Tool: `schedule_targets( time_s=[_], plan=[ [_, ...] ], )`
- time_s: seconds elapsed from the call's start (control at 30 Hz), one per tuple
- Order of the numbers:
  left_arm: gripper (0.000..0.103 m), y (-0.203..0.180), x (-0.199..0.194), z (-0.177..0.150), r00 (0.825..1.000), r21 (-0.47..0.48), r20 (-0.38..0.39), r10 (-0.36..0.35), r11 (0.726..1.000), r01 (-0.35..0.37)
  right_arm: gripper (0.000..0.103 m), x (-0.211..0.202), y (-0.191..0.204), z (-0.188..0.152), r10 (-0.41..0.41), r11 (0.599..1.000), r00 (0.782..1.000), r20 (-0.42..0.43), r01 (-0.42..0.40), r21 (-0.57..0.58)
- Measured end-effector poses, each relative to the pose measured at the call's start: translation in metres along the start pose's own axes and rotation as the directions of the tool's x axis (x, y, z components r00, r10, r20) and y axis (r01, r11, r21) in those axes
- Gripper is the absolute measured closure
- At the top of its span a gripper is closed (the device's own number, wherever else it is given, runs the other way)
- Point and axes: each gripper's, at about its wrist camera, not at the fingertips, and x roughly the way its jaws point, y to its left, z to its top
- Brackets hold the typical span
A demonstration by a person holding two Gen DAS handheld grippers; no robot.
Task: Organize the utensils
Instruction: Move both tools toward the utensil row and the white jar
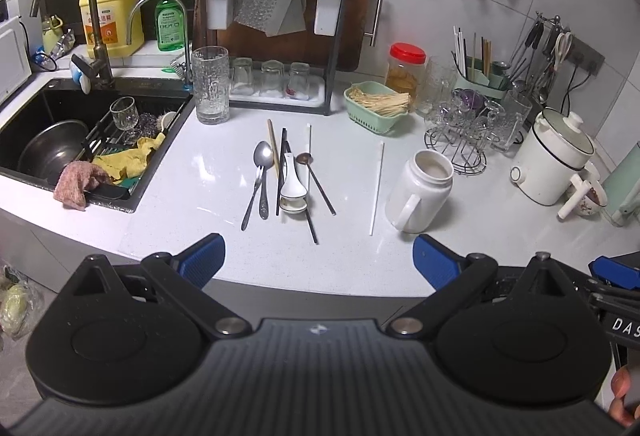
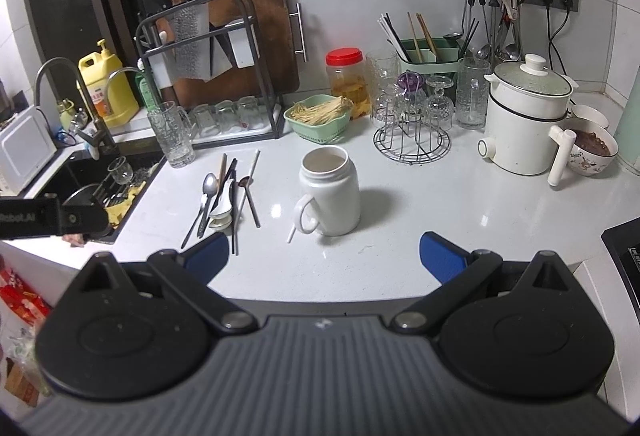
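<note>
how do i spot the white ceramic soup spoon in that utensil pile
Find the black sink; right of it, loose utensils lie on the white countertop. The white ceramic soup spoon lies mid-pile: short, broad and glossy, unlike the thin metal spoons and chopsticks around it.

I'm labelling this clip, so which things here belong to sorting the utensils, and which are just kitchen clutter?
Belongs to the job:
metal spoon
white ceramic spoons
black chopsticks
white chopstick
white jar
green utensil holder

Just lying about:
noodle basket
red-lidded jar
electric pot
glass mug

Utensils (image 1: 286, 176) lie left of the mug (image 1: 420, 192), seemingly beside the sink (image 1: 160, 156).
</note>
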Motion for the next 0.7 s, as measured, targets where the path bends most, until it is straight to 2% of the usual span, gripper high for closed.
schedule_targets(
  time_s=[0.6, 0.7],
  plan=[
    [0.001, -0.004, 0.022, 0.017, 1.0, 0.012, -0.022, 0.01, 1.0, -0.01, 0.0, 0.022, -0.004, 0.012, 0.011, 1.0, 1.0, -0.017, -0.011, 0.006],
    [0.001, -0.001, 0.03, 0.016, 0.999, 0.007, -0.044, 0.017, 1.0, -0.016, 0.0, 0.024, -0.005, 0.013, 0.012, 1.0, 1.0, -0.019, -0.012, 0.01]
  ],
)
